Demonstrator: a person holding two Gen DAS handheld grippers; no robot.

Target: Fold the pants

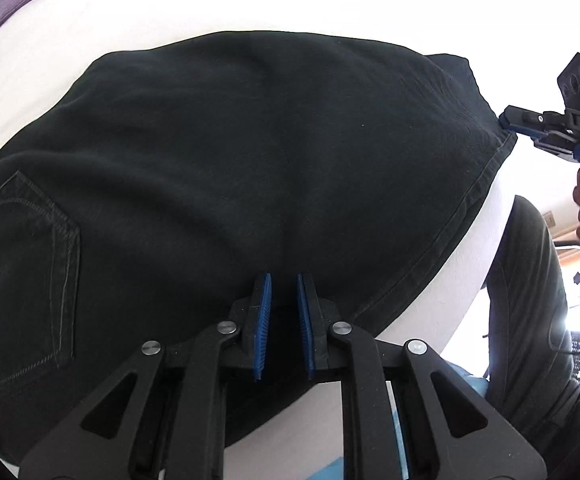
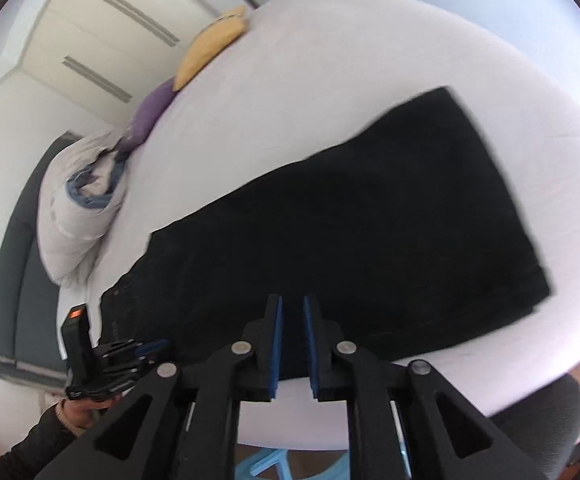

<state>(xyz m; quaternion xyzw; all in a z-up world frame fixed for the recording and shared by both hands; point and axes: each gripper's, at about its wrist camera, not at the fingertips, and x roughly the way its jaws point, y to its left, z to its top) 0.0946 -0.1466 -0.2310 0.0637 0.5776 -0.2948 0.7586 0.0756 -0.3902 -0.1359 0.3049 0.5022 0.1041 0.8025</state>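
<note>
Black pants (image 2: 350,216) are lying flat along the near edge of the bed (image 2: 330,60), already doubled leg over leg by the look of it. My left gripper (image 1: 284,280) sits over the seat end with its fingers a little apart, holding nothing. My right gripper (image 2: 292,300) hangs over the near edge, fingers apart too; the left view puts it right at the hem (image 1: 486,172), but I can't tell if it's touching. Main worry: pinching just the top layer, so the fold drags crooked, or the hem end slides off the bed's near edge.
</note>
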